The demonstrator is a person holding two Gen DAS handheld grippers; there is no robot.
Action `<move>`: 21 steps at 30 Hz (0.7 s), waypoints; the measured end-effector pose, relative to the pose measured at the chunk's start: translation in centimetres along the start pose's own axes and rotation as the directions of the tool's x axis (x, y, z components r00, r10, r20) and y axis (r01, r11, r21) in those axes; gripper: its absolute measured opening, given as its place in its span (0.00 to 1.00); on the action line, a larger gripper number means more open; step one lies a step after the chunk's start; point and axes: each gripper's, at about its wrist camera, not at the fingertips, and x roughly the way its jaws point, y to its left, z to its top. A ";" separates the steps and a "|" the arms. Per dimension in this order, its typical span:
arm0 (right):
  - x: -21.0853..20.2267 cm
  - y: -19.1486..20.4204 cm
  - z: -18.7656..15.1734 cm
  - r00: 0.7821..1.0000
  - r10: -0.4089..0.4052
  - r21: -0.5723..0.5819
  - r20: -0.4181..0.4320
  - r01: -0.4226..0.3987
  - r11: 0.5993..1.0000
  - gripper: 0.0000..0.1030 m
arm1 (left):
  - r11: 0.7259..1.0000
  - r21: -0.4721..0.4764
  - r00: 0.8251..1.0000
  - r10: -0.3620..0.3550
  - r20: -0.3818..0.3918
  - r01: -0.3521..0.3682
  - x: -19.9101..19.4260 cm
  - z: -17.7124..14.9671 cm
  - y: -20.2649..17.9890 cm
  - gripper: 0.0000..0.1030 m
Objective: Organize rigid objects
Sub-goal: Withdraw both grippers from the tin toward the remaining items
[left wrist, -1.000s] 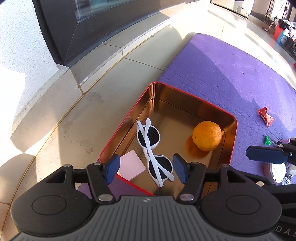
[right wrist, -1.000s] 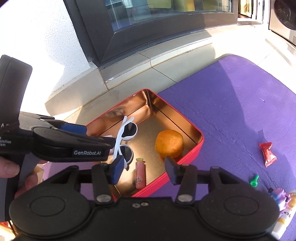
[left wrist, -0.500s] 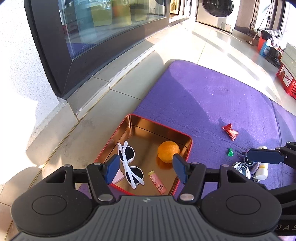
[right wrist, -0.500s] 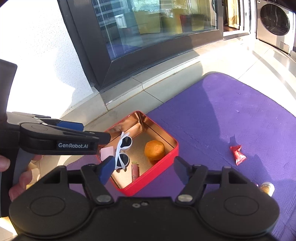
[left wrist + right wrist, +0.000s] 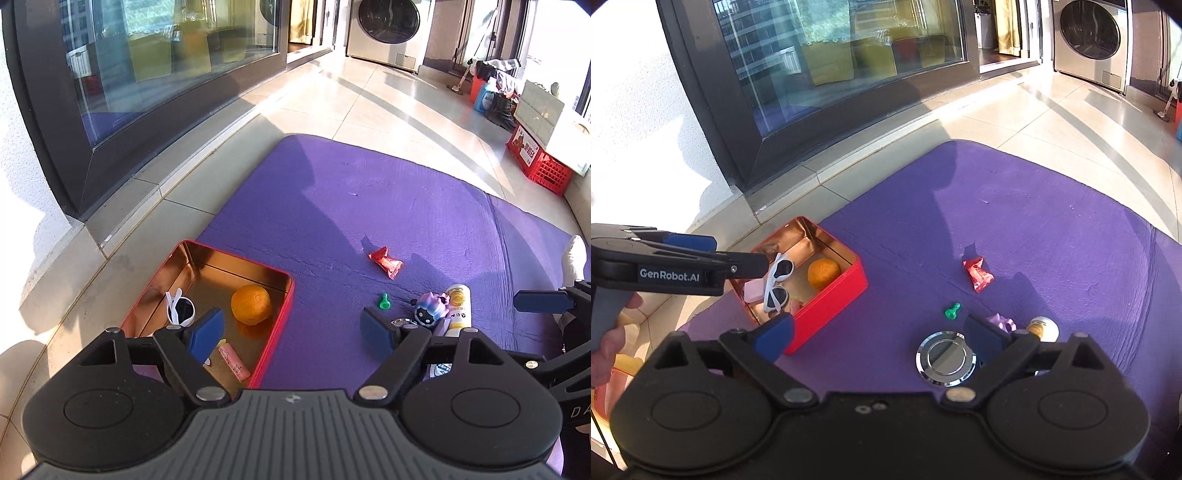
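A red tin [image 5: 284, 306] [image 5: 831, 310] with a gold inside sits at the mat's left corner. It holds an orange [image 5: 251, 303] [image 5: 823, 273], white sunglasses [image 5: 180, 309] [image 5: 778, 282], a pink pad [image 5: 754, 290] and a pink tube [image 5: 232, 362]. On the purple mat lie a red wrapper [image 5: 386, 262] [image 5: 978, 275], a green pin [image 5: 384, 301] [image 5: 952, 310], a chrome round lid [image 5: 946, 358], a purple figure [image 5: 430, 308] and a yellow-capped bottle [image 5: 458, 304] [image 5: 1043, 328]. My left gripper [image 5: 293, 332] hangs above the tin's right edge, jaws opening, nothing between them. My right gripper [image 5: 879, 338] hangs over the mat, jaws opening, empty.
A dark-framed glass door [image 5: 147, 74] runs along the left over a tiled step. A washing machine [image 5: 388, 29] stands at the back. Red crates [image 5: 535, 162] and bottles sit at the far right. A socked foot [image 5: 574, 258] rests on the mat's right edge.
Both grippers rose and pulled back from the tin, so more of the mat shows. Both pairs of jaws spread wider. A pink tube that was not in the tin lies inside it.
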 end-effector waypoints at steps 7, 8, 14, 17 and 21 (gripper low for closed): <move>0.1 -5.3 -2.0 0.995 -0.092 0.059 -0.028 0.093 0.994 0.97 | 0.999 0.005 0.998 -0.045 -0.042 0.045 2.5 -1.2 -4.1 0.78; 0.3 -6.0 -2.2 0.994 -0.102 0.069 -0.033 0.104 0.992 0.97 | 0.999 -0.002 0.997 -0.053 -0.054 0.053 3.0 -1.4 -4.6 0.78; 1.8 -10.0 -3.2 0.985 -0.156 0.125 -0.070 0.164 0.979 0.97 | 0.996 -0.019 0.990 -0.085 -0.116 0.083 6.9 -2.6 -7.5 0.78; 2.7 -11.7 -3.6 0.981 -0.170 0.153 -0.092 0.183 0.971 0.97 | 0.995 -0.016 0.984 -0.096 -0.147 0.095 9.0 -3.4 -8.8 0.78; 4.2 -13.8 -4.0 0.974 -0.188 0.191 -0.129 0.211 0.959 0.93 | 0.994 0.000 0.979 -0.112 -0.168 0.114 11.6 -4.7 -10.2 0.78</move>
